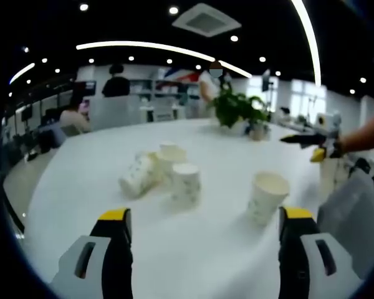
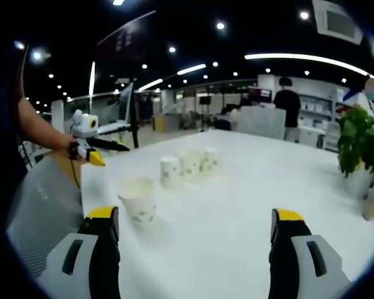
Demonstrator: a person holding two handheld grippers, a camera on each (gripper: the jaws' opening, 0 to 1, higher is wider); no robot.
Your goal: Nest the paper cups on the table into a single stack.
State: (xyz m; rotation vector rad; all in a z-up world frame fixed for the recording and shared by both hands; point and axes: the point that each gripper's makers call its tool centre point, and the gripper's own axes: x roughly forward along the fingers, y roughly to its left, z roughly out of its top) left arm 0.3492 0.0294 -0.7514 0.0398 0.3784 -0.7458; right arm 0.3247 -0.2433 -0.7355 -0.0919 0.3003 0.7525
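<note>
Office interior, dark ceiling with strip lights and spotlights; white round table (image 1: pixel 206 249) carries all items.

Cups, left gripper view:
- Lone cup (image 1: pixel 267 197), upright, mouth up, white with faint print, toward the table's right edge, well apart from the rest.
- Inverted cup (image 1: pixel 186 183), base up, mid-table.
- Lying cup (image 1: pixel 139 174), on its side, just beside the inverted cup, left of it.
- Rear cup (image 1: pixel 171 154), behind those two, close to both; whether it touches them cannot be told.

Cups, right gripper view:
- Lone cup (image 2: pixel 138 199), upright, near the table's left edge.
- Cluster (image 2: pixel 190 165) of the other cups, farther in, standing close together.

Grippers:
- Left gripper (image 1: pixel 206 221): jaws spread wide, yellow tips, nothing between them, held above the near table edge. It also appears at the left of the right gripper view (image 2: pixel 103 152), in a person's hand beyond the table's left edge; its jaw state there cannot be told.
- Right gripper (image 2: pixel 196 221): jaws spread wide, empty, above the near table edge; seen at the right of the left gripper view (image 1: pixel 311 144).

Other:
- Plant (image 1: pixel 237 109), potted, at the far table edge.
- People (image 1: pixel 115 84), standing and seated, in the background.
</note>
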